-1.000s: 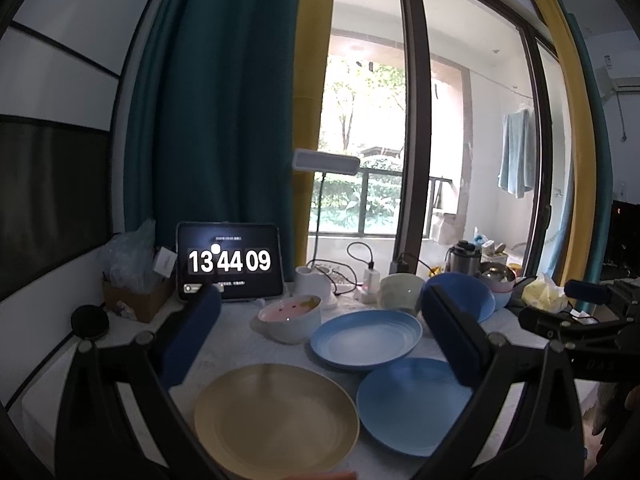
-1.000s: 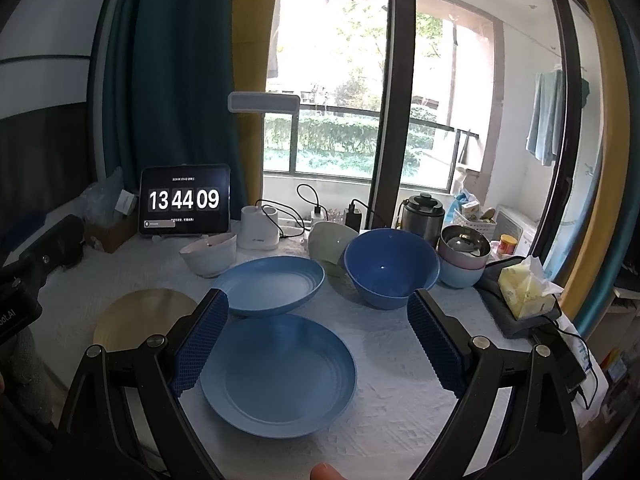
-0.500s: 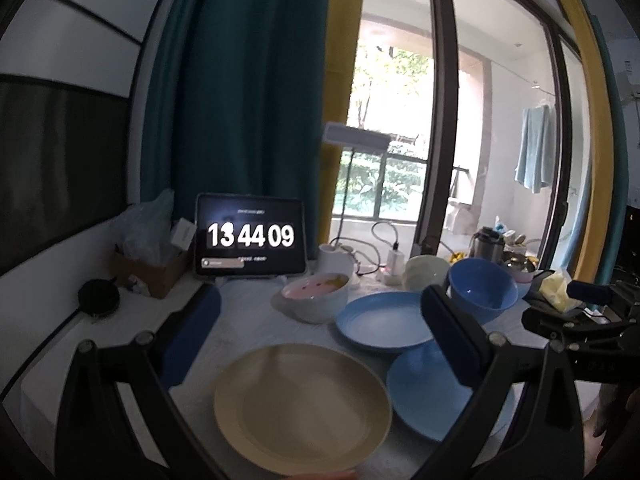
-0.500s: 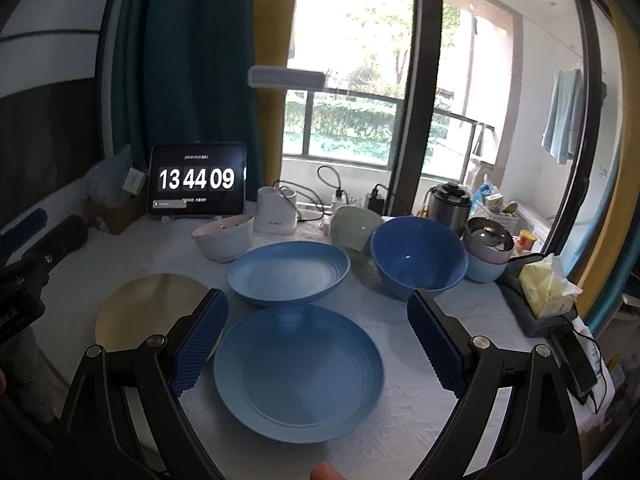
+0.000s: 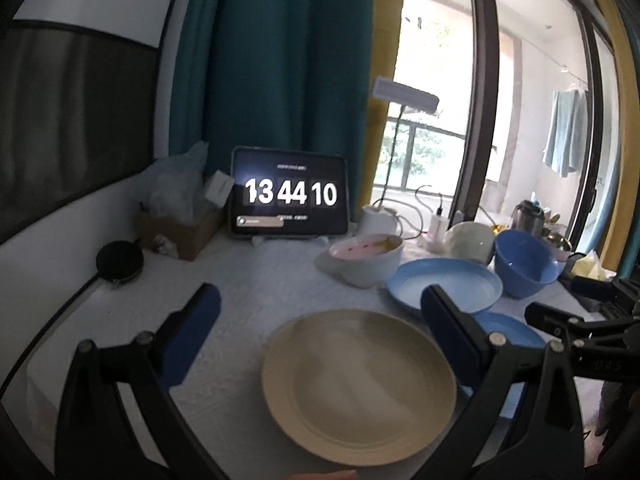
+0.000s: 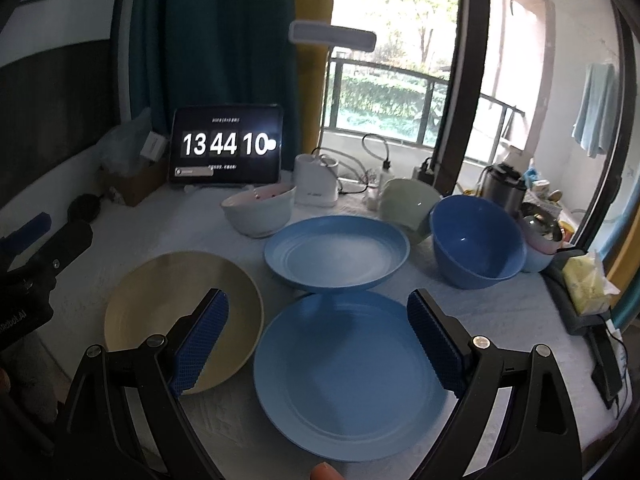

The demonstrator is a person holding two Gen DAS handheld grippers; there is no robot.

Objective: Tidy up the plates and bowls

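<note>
A yellow plate [image 5: 358, 384] [image 6: 160, 292] lies near the table's front, below my open, empty left gripper [image 5: 320, 336]. A blue plate [image 6: 352, 376] [image 5: 508, 332] lies beside it, below my open, empty right gripper [image 6: 318, 344]. Behind stand a deeper light-blue plate [image 6: 338, 252] [image 5: 444, 284], a white bowl with a pink inside [image 6: 258, 212] [image 5: 366, 258], a pale green bowl [image 6: 408, 200] [image 5: 470, 240] and a large blue bowl [image 6: 476, 240] [image 5: 524, 262]. The right gripper's body shows at the right of the left wrist view [image 5: 580, 324].
A tablet clock [image 6: 226, 148] [image 5: 290, 196], a white lamp base [image 6: 318, 182] with cables, a cardboard box [image 5: 180, 228] and a black disc [image 5: 119, 260] stand at the back. A kettle [image 6: 502, 186], stacked bowls [image 6: 540, 236] and a tissue pack [image 6: 586, 280] sit right.
My left gripper has swung left and come nearer the yellow plate, which now sits right of centre. My right gripper has moved in closer over the blue plate. Both stay open.
</note>
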